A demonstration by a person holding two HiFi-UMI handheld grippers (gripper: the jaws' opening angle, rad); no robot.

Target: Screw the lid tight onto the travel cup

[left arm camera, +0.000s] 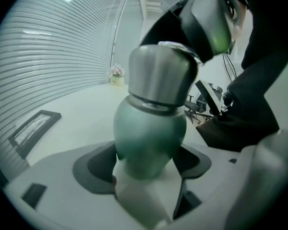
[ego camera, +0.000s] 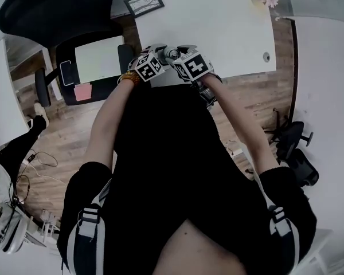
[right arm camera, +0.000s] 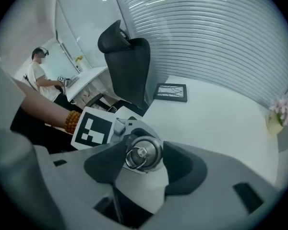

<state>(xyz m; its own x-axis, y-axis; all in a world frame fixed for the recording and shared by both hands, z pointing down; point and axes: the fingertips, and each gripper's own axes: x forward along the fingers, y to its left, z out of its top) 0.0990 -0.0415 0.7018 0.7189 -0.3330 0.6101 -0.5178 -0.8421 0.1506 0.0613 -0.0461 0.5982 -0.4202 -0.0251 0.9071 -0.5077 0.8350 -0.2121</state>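
Two tongs are engaged | left tongs (left arm camera: 146, 166) are clamped on the green body of the travel cup (left arm camera: 149, 128) | right tongs (right arm camera: 144, 159) are closed round the silver lid (left arm camera: 159, 73), seated on the cup just beyond the left tongs' tips | white bench (right arm camera: 221, 114) is seen beyond both tongs.

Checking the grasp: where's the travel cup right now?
Left gripper view: the travel cup stands centre frame, clamped in the left tool, at the near edge of the white table. The right tool grips its steel lid from above.
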